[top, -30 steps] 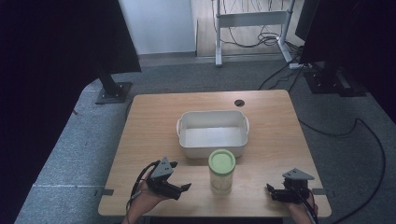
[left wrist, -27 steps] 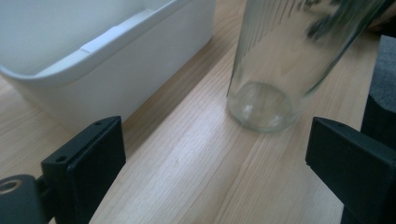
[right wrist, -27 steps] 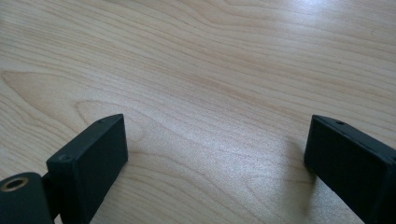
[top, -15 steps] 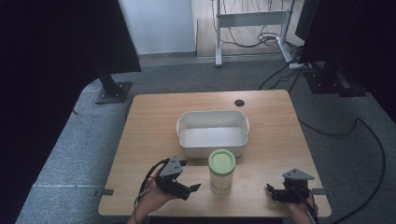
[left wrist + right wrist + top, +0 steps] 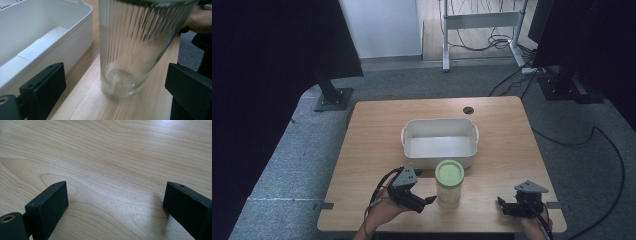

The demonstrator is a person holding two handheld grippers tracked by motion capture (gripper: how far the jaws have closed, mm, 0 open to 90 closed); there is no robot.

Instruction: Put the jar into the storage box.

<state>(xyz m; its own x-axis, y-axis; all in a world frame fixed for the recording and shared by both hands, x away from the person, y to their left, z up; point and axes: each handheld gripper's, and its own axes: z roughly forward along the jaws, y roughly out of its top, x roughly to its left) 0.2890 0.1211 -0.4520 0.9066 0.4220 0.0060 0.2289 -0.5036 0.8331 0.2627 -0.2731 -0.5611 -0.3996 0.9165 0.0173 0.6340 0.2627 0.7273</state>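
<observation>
Left gripper, jaws wide, flanks ribbed glass jar near table front edge; right gripper gapes empty at front-right corner.

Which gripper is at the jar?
The left gripper, jaws open, points at the ribbed glass jar; the right gripper faces bare table instead.

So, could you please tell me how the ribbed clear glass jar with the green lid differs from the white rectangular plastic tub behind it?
The ribbed clear glass jar is tall, round and see-through; the white rectangular plastic tub is low, wide and opaque. The jar carries a green lid, whereas the tub is open-topped with small side handles. The jar stands between the open jaws of the left gripper; the tub stands clear of both grippers. Both rest upright on the wooden table.
</observation>
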